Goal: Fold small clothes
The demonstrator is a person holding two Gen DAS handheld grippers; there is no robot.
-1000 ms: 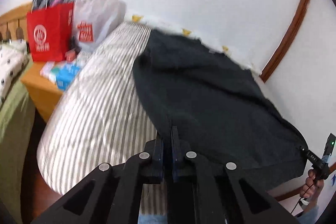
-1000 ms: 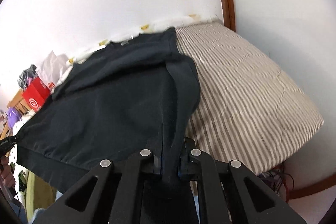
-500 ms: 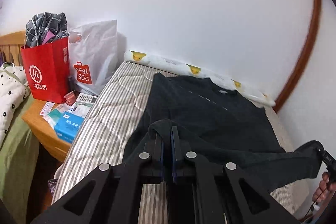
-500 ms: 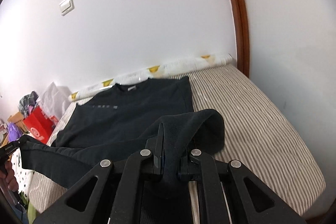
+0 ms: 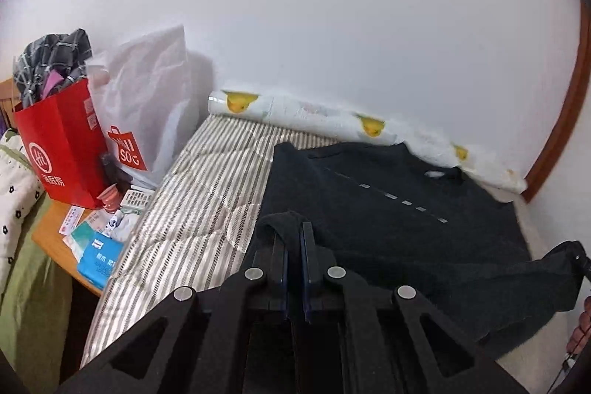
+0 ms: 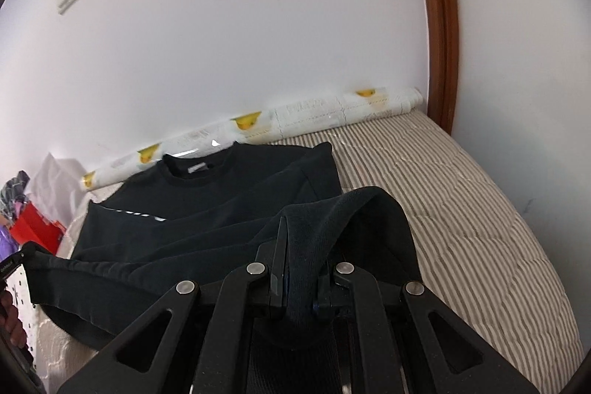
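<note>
A black sweatshirt (image 5: 388, 209) lies on the striped bed (image 5: 199, 205), collar toward the wall; it also shows in the right wrist view (image 6: 221, 194). My left gripper (image 5: 293, 246) is shut on the sweatshirt's hem at its left corner. My right gripper (image 6: 299, 253) is shut on a thick bunch of the hem at the right corner. The hem is held up off the bed and hangs stretched between the two grippers. The other gripper shows at the edge of each view, the right one (image 5: 583, 261) and the left one (image 6: 11, 263).
A rolled duck-print mat (image 5: 332, 120) lies along the wall behind the sweatshirt. A red bag (image 5: 59, 150), a white bag (image 5: 147, 98) and small items stand on a wooden bedside table (image 5: 48, 239) on the left. A brown door frame (image 6: 439, 24) is on the right.
Both grippers have carried the hem forward over the sweatshirt toward the collar. The garment went from hanging spread out to lying on the bed with its lower part lifted.
</note>
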